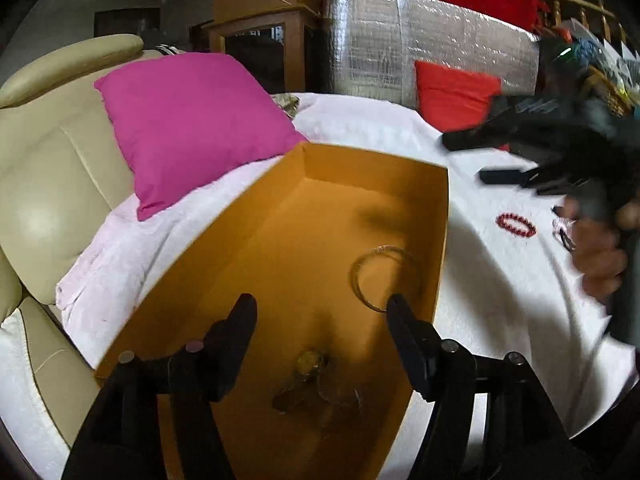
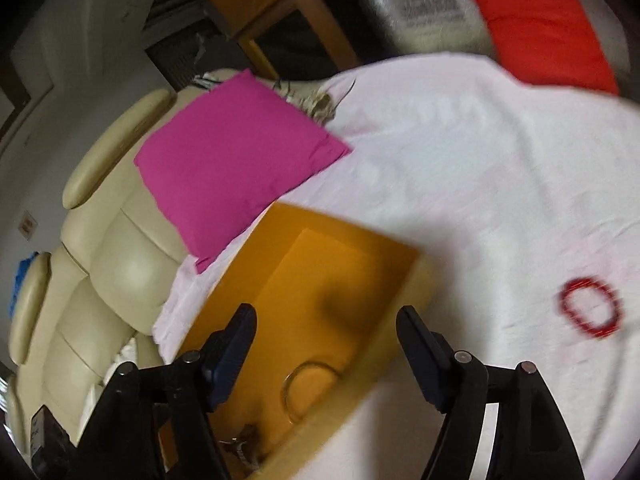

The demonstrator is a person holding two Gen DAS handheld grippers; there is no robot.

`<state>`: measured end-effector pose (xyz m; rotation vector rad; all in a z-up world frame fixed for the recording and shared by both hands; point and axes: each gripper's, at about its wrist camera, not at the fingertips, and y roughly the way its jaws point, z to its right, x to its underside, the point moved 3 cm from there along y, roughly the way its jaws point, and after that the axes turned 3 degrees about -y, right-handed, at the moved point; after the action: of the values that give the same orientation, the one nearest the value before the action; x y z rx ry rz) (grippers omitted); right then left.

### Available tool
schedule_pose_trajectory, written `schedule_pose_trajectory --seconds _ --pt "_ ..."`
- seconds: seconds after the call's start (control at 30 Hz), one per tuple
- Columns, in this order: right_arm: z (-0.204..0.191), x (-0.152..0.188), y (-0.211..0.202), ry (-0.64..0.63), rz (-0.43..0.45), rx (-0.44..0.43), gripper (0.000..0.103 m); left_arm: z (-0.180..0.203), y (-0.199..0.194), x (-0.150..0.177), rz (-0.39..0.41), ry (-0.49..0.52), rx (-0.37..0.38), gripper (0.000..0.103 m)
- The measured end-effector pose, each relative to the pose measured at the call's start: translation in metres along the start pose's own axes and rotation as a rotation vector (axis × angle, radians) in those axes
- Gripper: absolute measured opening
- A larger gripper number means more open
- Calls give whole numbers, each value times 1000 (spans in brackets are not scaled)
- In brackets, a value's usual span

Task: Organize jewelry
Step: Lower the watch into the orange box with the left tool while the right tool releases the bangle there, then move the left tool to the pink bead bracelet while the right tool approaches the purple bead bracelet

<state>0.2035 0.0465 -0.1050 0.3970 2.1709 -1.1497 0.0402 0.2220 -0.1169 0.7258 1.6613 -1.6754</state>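
An open orange box (image 1: 360,168) lies on the white cloth. Inside it are a clear bangle (image 1: 355,276) and a small heap of jewelry with a watch (image 1: 310,362). My left gripper (image 1: 320,302) hangs open over the box with nothing between its fingers. A red bead bracelet (image 1: 516,225) lies on the cloth to the right of the box, with another small pinkish piece (image 1: 562,232) beside it. In the right wrist view, my right gripper (image 2: 326,312) stands open and empty above the box (image 2: 352,256) and its bangle (image 2: 286,390); the red bracelet (image 2: 590,306) lies to its right. The left wrist view also shows that gripper (image 1: 464,160), blurred, in a person's hand (image 1: 600,256).
A magenta cushion (image 1: 192,128) leans behind the box on a cream leather sofa (image 1: 52,184). A red cushion (image 1: 452,92) rests at the back against a silver foil-covered panel (image 1: 420,40). White cloth (image 1: 500,300) covers the seat around the box.
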Motion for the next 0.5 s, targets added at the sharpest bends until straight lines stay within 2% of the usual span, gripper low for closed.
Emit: schedule_pose_trajectory --seconds 0.07,0.13,0.23,0.3,0.5 --pt "13 2 -20 9 21 16 76 4 10 5 -12 -5 -3 68" --pt "37 8 -47 23 44 52 76 11 20 11 -61 -7 33 68" --pt "84 23 -91 85 82 117 76 14 25 12 -71 -32 36 68" --pt "118 32 -120 143 108 157 76 16 25 7 -73 -35 19 68" --pt "207 59 -206 305 206 304 76 40 33 -8 -59 70 -87 66"
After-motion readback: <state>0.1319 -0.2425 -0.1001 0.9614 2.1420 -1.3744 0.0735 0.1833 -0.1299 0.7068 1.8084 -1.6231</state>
